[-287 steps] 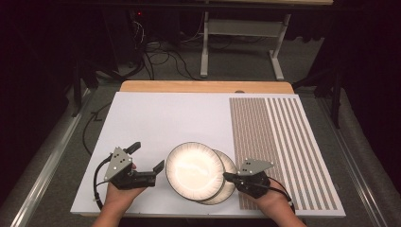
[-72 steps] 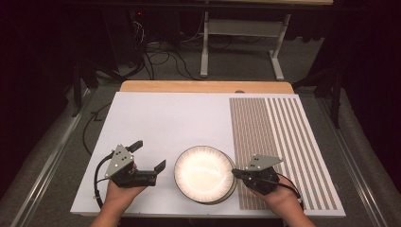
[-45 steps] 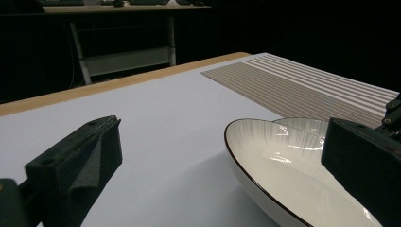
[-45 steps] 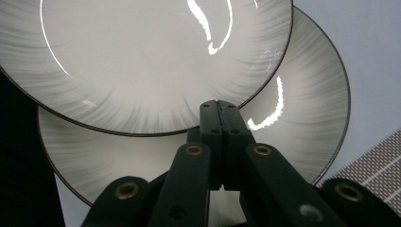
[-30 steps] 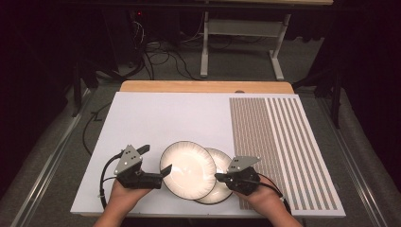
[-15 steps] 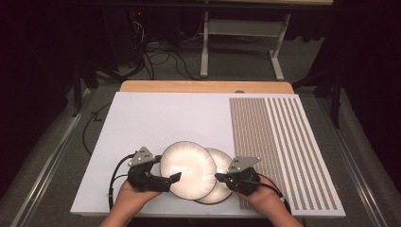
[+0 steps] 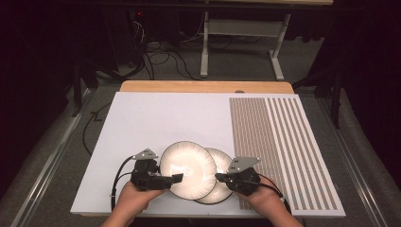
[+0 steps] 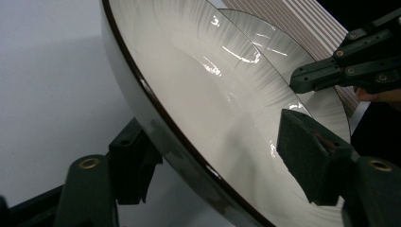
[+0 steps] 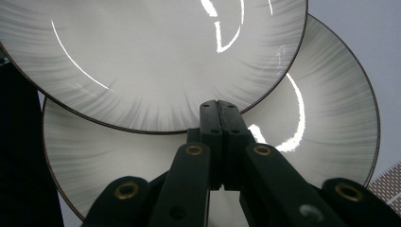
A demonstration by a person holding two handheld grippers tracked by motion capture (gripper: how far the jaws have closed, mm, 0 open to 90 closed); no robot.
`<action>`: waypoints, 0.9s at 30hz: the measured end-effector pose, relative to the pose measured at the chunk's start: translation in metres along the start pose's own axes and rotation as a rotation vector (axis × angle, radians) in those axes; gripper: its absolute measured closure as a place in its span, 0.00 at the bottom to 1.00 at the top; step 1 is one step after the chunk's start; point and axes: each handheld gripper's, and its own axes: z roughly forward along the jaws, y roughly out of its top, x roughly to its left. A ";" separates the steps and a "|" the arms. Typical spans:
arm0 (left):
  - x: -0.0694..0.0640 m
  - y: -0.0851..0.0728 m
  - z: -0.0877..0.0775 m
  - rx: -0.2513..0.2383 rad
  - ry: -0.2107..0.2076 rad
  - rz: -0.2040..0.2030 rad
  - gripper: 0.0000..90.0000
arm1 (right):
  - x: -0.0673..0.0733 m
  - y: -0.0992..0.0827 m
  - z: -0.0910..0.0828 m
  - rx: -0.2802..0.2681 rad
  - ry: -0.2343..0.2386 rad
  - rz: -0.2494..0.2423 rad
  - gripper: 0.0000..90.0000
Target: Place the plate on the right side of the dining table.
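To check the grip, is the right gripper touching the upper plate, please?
Cannot tell: the right gripper view shows the shut right gripper at the upper plate, its rim neither plainly touched nor clear.

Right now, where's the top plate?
High view: the top plate sits near the front edge of the white board, left of centre, overlapping the lower plate. The left tool straddles its left rim; the right tool is shut beside it.
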 end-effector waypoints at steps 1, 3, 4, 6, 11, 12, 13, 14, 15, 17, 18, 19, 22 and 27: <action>0.001 0.000 0.000 0.009 -0.001 -0.009 0.36 | 0.000 0.000 0.000 0.000 0.000 0.000 1.00; 0.002 0.000 -0.001 0.027 0.003 -0.016 0.45 | 0.000 0.000 0.000 0.000 -0.001 0.000 1.00; 0.002 0.001 0.000 0.048 -0.003 -0.026 0.48 | 0.000 0.000 0.000 -0.001 -0.001 0.005 1.00; 0.002 0.001 0.000 0.052 -0.002 -0.034 0.49 | 0.000 0.000 0.000 -0.001 -0.001 0.005 1.00; 0.003 0.003 -0.001 0.058 -0.005 -0.063 0.52 | 0.001 0.000 0.000 0.000 -0.003 0.006 1.00; 0.004 0.003 -0.001 0.059 -0.005 -0.071 0.53 | 0.001 0.000 0.000 -0.001 -0.005 0.006 1.00; 0.004 0.003 -0.001 0.059 -0.006 -0.079 0.53 | 0.001 0.000 0.000 -0.002 -0.005 0.014 1.00; 0.004 0.003 -0.001 0.059 -0.006 -0.082 0.55 | 0.001 0.000 0.000 0.000 -0.007 0.009 1.00; 0.004 0.003 -0.001 0.059 -0.007 -0.087 0.55 | 0.001 0.000 0.000 0.000 -0.007 0.009 1.00; 0.005 0.003 -0.001 0.059 -0.005 -0.096 0.56 | 0.001 0.000 -0.001 -0.005 -0.006 -0.001 1.00; 0.006 0.002 -0.001 0.059 -0.001 -0.105 0.58 | 0.001 0.000 -0.002 -0.009 -0.008 0.006 1.00; 0.006 0.002 -0.001 0.059 -0.001 -0.105 0.59 | 0.001 0.000 -0.002 -0.009 -0.008 0.006 1.00; 0.009 0.001 -0.001 0.053 -0.012 -0.128 0.61 | 0.001 0.000 -0.004 -0.010 -0.016 0.001 1.00; 0.010 0.001 -0.003 0.031 -0.026 -0.137 0.65 | 0.002 0.000 -0.007 -0.013 -0.019 -0.001 1.00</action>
